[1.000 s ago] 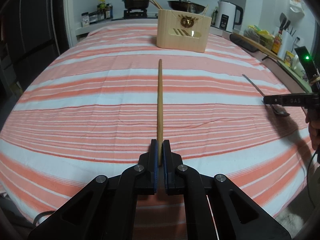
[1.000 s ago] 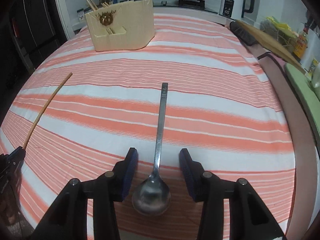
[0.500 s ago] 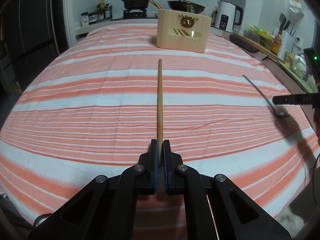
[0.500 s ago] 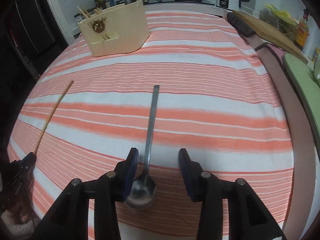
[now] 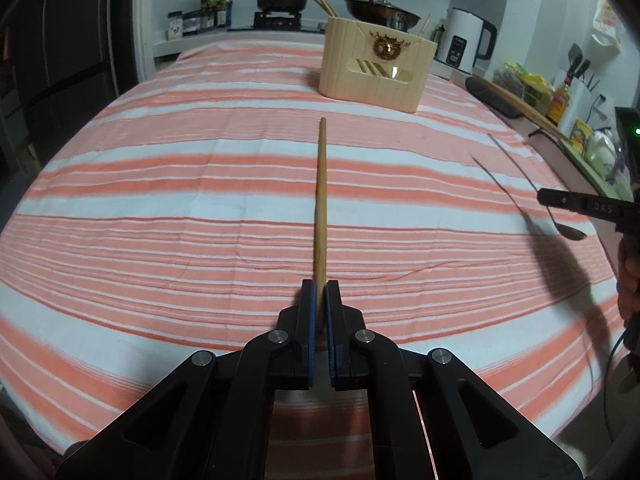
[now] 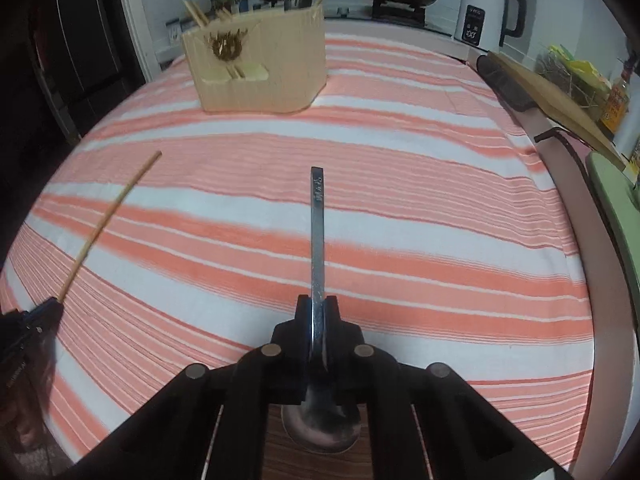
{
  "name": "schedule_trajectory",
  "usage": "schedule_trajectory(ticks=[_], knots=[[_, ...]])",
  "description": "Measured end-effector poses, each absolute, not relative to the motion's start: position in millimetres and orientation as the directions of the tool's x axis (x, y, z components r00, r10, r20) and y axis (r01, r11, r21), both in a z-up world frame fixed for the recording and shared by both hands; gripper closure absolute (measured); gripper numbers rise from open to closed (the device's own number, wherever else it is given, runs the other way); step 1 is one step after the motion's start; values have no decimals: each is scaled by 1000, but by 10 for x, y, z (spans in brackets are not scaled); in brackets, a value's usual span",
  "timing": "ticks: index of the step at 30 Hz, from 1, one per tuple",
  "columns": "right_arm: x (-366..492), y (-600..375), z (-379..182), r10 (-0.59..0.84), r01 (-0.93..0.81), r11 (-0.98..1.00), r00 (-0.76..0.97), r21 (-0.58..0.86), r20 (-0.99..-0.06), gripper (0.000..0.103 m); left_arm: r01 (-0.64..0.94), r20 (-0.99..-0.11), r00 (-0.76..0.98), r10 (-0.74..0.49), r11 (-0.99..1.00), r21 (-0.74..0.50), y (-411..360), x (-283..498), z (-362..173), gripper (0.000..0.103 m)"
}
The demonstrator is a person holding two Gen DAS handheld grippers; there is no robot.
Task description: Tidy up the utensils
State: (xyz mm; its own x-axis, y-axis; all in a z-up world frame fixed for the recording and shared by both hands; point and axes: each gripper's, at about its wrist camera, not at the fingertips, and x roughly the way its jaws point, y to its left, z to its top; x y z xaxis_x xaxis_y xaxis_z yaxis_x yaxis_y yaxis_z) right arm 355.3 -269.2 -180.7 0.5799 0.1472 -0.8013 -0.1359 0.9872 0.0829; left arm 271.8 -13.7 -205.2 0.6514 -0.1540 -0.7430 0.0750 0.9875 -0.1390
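Left tongs (image 5: pixel 319 300) clamp chopstick (image 5: pixel 321 200); right tongs (image 6: pixel 319 312) clamp spoon (image 6: pixel 317 232) handle.

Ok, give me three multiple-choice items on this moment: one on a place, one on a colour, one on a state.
1. Where does the wooden utensil holder stand?
A. far end of the striped tablecloth
B. on the stove
C. on the floor

2. What colour is the kettle?
A. red
B. white
C. green

3. What is the right gripper doing?
A. open over the spoon
B. shut on nothing
C. shut on the spoon

Key: 1 A, the holder sits on the cloth beyond the chopstick held by the left gripper; 2 B, its body is white; 3 C, the handle runs out between the closed jaws.
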Motion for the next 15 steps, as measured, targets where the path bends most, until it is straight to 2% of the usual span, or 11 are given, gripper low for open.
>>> schedule_trajectory(ticks=[5, 11, 14, 15], knots=[[3299, -2722, -1530, 192, -153, 981, 664, 120, -723, 99, 63, -745, 647, -166, 984, -164, -88, 2748, -2058, 100], [3308, -2827, -1590, 140, -124, 989, 636, 78, -759, 99, 61, -747, 645, -163, 985, -162, -96, 2763, -2068, 100], [3216, -2909, -1605, 143, -119, 989, 634, 87, -760, 95, 61, -748, 645, -159, 986, -157, -114, 2761, -2072, 100], [3173, -2913, -1617, 148, -124, 988, 627, 89, -765, 85, 61, -748, 645, -158, 986, -156, -119, 2762, -2073, 100]])
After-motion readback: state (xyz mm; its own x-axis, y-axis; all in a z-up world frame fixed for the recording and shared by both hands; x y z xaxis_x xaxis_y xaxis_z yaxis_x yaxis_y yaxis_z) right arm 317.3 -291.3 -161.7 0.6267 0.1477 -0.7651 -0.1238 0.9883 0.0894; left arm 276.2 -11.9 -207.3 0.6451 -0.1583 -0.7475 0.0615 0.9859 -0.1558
